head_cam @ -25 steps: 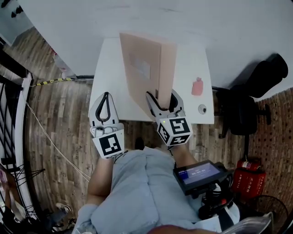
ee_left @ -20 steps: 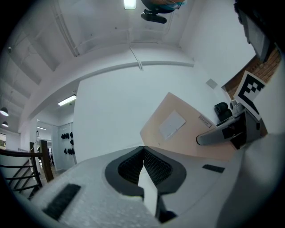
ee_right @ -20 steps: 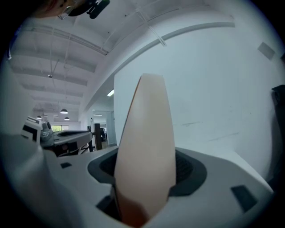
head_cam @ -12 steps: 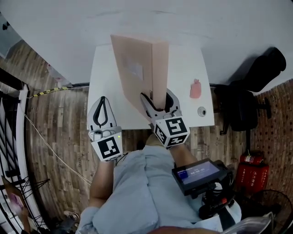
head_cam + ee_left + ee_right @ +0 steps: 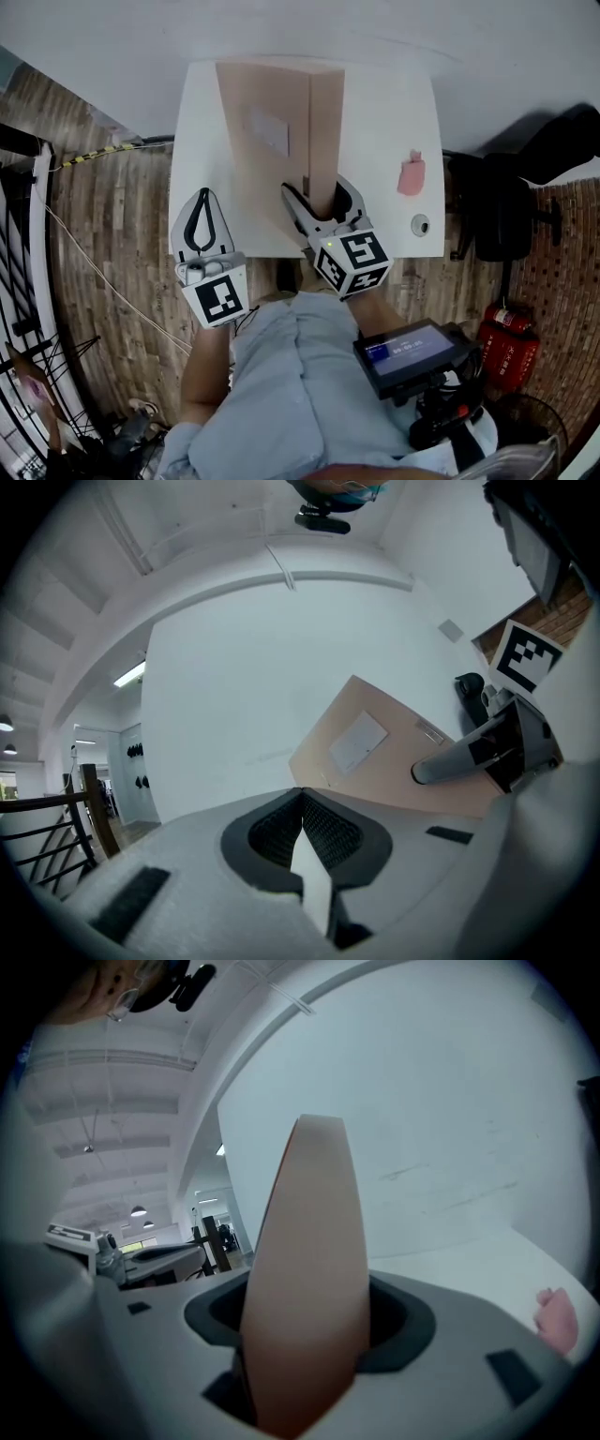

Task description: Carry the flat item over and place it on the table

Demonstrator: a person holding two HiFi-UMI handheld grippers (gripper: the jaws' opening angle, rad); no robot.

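Note:
The flat item is a tan cardboard parcel (image 5: 272, 141) with a white label, held upright on its edge over the white table (image 5: 394, 112). My right gripper (image 5: 317, 192) is shut on its near lower end, and the parcel's narrow edge (image 5: 309, 1269) fills the space between the jaws (image 5: 309, 1335). I cannot tell whether the parcel touches the table. My left gripper (image 5: 202, 194) is shut on nothing at the table's front left edge, well apart from the parcel. In the left gripper view the parcel's broad face (image 5: 375, 761) stands to the right of the closed tips (image 5: 302, 794).
A pink object (image 5: 410, 175) and a small round object (image 5: 419, 224) lie on the table's right side. A black chair (image 5: 506, 216) stands to the right of the table, with red extinguishers (image 5: 511, 347) nearer. A wall runs behind the table, and a black railing (image 5: 28, 234) stands far left.
Both grippers have moved forward toward the table and slightly lower. The parcel went with the right gripper and now stands further over the tabletop.

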